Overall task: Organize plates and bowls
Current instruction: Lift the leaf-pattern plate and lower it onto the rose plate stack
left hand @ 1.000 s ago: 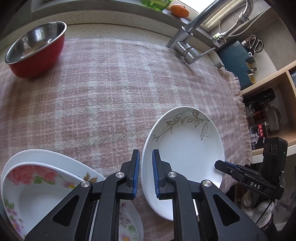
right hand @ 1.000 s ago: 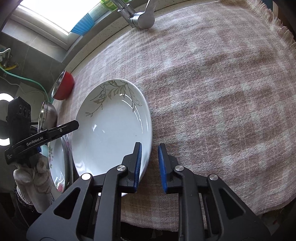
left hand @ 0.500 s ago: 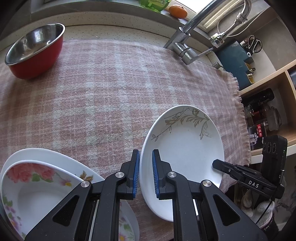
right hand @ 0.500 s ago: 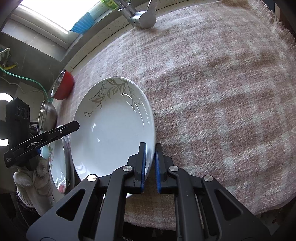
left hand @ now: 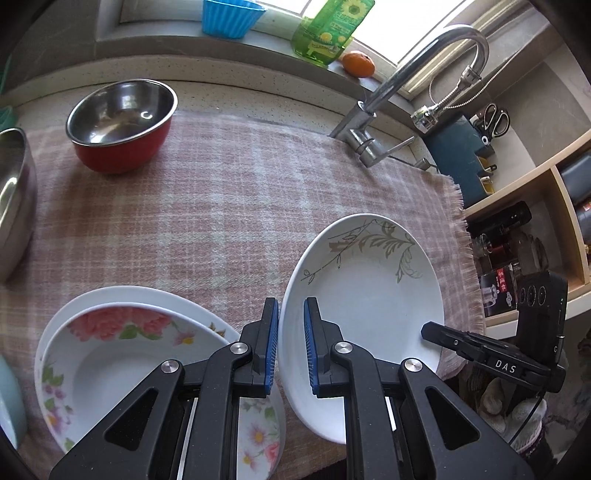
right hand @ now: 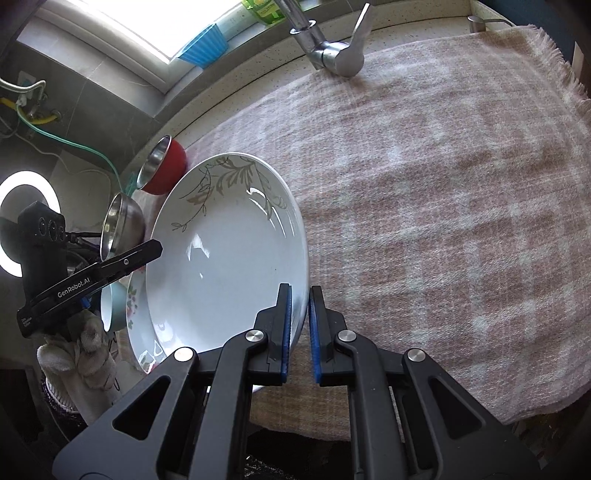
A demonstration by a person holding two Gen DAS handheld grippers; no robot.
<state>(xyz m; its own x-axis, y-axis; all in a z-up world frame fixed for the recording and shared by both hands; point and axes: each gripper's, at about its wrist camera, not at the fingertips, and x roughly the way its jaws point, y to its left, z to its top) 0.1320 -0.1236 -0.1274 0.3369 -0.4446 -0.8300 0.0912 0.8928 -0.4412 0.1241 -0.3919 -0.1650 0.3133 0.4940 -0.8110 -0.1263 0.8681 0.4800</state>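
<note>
A white plate with a leaf pattern [left hand: 369,291] [right hand: 225,254] is tilted up off the plaid cloth. My right gripper [right hand: 299,328] is shut on its near right rim and holds it. My left gripper [left hand: 290,347] has its jaws on either side of the plate's left rim, a narrow gap showing. A floral plate [left hand: 122,362] lies stacked on a plain white plate [left hand: 144,293] at the front left. A red bowl with a steel inside [left hand: 122,123] [right hand: 162,170] stands at the back left. A steel bowl [left hand: 13,199] [right hand: 122,225] sits at the left edge.
A pink plaid cloth [left hand: 207,206] [right hand: 443,184] covers the counter. A tap [left hand: 388,92] [right hand: 332,55] rises at the back. A blue cup [left hand: 229,16], a green bottle [left hand: 328,33] and an orange [left hand: 358,64] stand on the sill. Shelves [left hand: 535,221] are at the right.
My right gripper closed on the leaf plate's rim and lifted it, tilting it up. My left gripper pulled back and up, so more of the counter shows.
</note>
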